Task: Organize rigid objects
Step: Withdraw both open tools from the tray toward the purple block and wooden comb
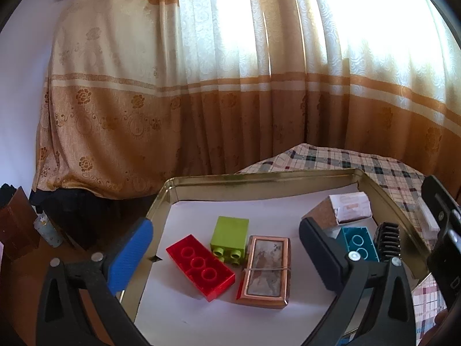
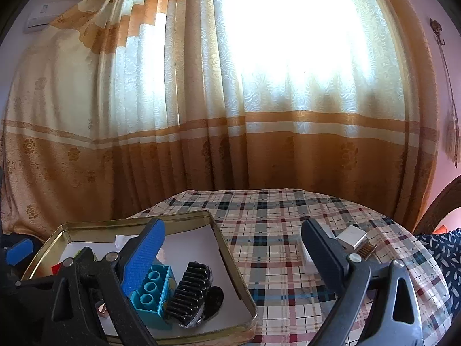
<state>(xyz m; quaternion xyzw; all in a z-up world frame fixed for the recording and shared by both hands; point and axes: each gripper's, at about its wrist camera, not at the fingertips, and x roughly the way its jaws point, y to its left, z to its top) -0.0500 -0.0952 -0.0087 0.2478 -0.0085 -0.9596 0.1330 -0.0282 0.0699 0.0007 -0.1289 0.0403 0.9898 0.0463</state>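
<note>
A gold tin tray [image 1: 259,179] lined with white paper holds a red brick [image 1: 200,266], a green brick [image 1: 230,238], a copper framed box [image 1: 266,271], a teal brick [image 1: 360,243], a black comb-like piece [image 1: 389,240] and a white carton [image 1: 350,206]. My left gripper [image 1: 226,256] is open and empty above the tray. My right gripper [image 2: 233,256] is open and empty over the tray's right rim [image 2: 227,248]. In the right wrist view the teal brick [image 2: 152,294] and the black piece [image 2: 190,294] lie by its blue finger [image 2: 141,259].
A plaid tablecloth [image 2: 288,230] covers the round table. A white plug-like adapter [image 2: 353,238] and a small white piece [image 2: 306,256] lie on the cloth right of the tray. Orange curtains hang behind. A wooden box [image 1: 17,225] stands at the left.
</note>
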